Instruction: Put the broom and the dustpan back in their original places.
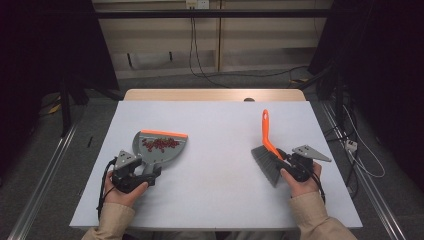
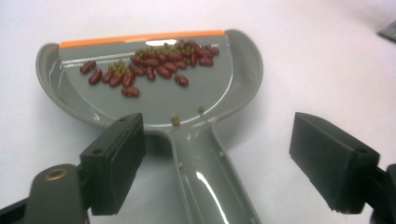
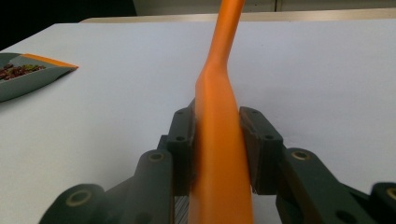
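A grey dustpan [image 1: 159, 149] with an orange lip lies flat on the left of the white table [image 1: 220, 200]. Red beans [image 2: 154, 65] and a few small green ones are heaped near its lip. My left gripper [image 1: 149, 171] is open, its jaws wide apart on either side of the dustpan's handle [image 2: 205, 182] without touching it. On the right, my right gripper [image 1: 286, 161] is shut on the orange handle of a hand brush [image 1: 266, 135], whose grey bristles [image 1: 266, 165] rest on the table. In the right gripper view both pads press the brush handle [image 3: 219, 93], and the dustpan [image 3: 23, 79] is at far left.
A wooden strip [image 1: 215, 94] runs along the table's far edge. Beyond it, cables [image 1: 200, 60] trail over the floor, and dark stands flank both sides. Bare white tabletop lies between the dustpan and the brush.
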### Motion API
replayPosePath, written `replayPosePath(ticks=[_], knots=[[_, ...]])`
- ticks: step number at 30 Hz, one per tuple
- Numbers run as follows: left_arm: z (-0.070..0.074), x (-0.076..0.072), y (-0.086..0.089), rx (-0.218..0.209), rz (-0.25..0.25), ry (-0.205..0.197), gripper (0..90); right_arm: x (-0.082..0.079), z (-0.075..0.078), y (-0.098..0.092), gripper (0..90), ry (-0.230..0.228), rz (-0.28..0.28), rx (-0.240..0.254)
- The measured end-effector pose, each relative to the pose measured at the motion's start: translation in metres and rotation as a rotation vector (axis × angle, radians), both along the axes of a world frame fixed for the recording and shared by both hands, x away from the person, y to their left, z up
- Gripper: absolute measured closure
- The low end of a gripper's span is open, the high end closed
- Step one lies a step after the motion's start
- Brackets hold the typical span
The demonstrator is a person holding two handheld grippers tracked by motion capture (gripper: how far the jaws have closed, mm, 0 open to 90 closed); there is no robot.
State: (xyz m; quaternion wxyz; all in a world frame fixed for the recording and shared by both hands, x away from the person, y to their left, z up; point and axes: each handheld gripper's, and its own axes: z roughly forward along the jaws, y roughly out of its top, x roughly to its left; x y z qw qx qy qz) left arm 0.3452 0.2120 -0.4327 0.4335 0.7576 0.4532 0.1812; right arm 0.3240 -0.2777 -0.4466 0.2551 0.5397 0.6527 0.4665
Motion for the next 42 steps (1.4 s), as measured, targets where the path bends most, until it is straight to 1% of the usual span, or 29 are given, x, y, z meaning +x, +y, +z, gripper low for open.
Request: replayPosePath(ticks=[2, 4, 5, 6, 8, 10, 11, 13, 15, 16, 18, 20, 22, 23, 26, 28, 29, 35, 36, 38, 39, 42], knots=[[0.001, 0.000, 0.001, 0.001, -0.008, -0.015, 17.3, -0.001, 0.000, 0.000, 66.7, 0.000, 0.000, -0.002], [0.002, 0.001, 0.001, 0.009, -0.022, -0.033, 14.6, -0.002, 0.000, -0.001, 65.4, -0.003, 0.002, -0.010], [0.003, 0.001, 0.002, -0.006, -0.029, -0.040, 13.5, -0.002, 0.001, -0.001, 62.6, -0.011, 0.003, -0.027], [0.003, 0.002, 0.002, -0.023, -0.036, -0.045, 11.2, -0.003, 0.002, -0.001, 55.2, -0.023, 0.010, -0.047], [0.005, 0.002, 0.004, -0.029, -0.056, -0.056, 9.8, -0.006, 0.006, -0.001, 39.7, -0.045, 0.016, -0.084], [0.006, 0.002, 0.005, -0.041, -0.070, -0.069, 7.0, -0.010, 0.011, -0.003, 30.5, -0.072, 0.047, -0.104], [0.007, 0.002, 0.006, -0.043, -0.077, -0.077, 7.0, -0.012, 0.012, -0.003, 27.3, -0.085, 0.062, -0.109], [0.009, 0.001, 0.007, -0.056, -0.096, -0.105, 6.9, -0.017, 0.013, -0.004, 22.2, -0.095, 0.098, -0.098], [0.011, 0.002, 0.008, -0.064, -0.104, -0.114, 6.6, -0.021, 0.012, -0.006, 19.0, -0.093, 0.107, -0.096], [0.011, 0.002, 0.009, -0.066, -0.108, -0.118, 6.4, -0.023, 0.011, -0.008, 18.4, -0.092, 0.115, -0.083], [0.011, 0.002, 0.010, -0.080, -0.111, -0.118, 6.4, -0.025, 0.011, -0.011, 17.4, -0.086, 0.118, -0.086], [0.010, 0.003, 0.012, -0.088, -0.116, -0.116, 6.4, -0.027, 0.011, -0.015, 17.3, -0.092, 0.127, -0.080], [0.010, 0.003, 0.015, -0.102, -0.122, -0.122, 6.4, -0.030, 0.010, -0.017, 17.1, -0.088, 0.129, -0.079], [0.011, 0.003, 0.017, -0.103, -0.129, -0.128, 6.4, -0.032, 0.010, -0.017, 16.9, -0.085, 0.135, -0.071], [0.011, 0.002, 0.022, -0.113, -0.152, -0.138, 6.3, -0.036, 0.007, -0.019, 16.9, -0.076, 0.154, -0.090], [0.010, 0.002, 0.025, -0.111, -0.155, -0.134, 6.1, -0.038, 0.005, -0.019, 17.0, -0.071, 0.163, -0.086], [0.009, 0.002, 0.026, -0.115, -0.159, -0.137, 6.1, -0.040, 0.005, -0.020, 17.0, -0.070, 0.166, -0.092], [0.008, 0.001, 0.028, -0.138, -0.181, -0.141, 6.1, -0.047, 0.002, -0.023, 17.2, -0.070, 0.194, -0.096], [0.007, 0.000, 0.028, -0.140, -0.181, -0.139, 6.2, -0.048, 0.002, -0.023, 17.2, -0.070, 0.194, -0.098], [0.007, 0.001, 0.028, -0.145, -0.179, -0.137, 6.1, -0.049, 0.001, -0.023, 17.2, -0.066, 0.194, -0.087], [0.008, 0.001, 0.028, -0.148, -0.181, -0.137, 6.2, -0.048, 0.001, -0.024, 17.2, -0.066, 0.196, -0.093], [0.007, 0.002, 0.026, -0.150, -0.184, -0.138, 6.1, -0.048, 0.001, -0.024, 17.2, -0.068, 0.194, -0.087]])
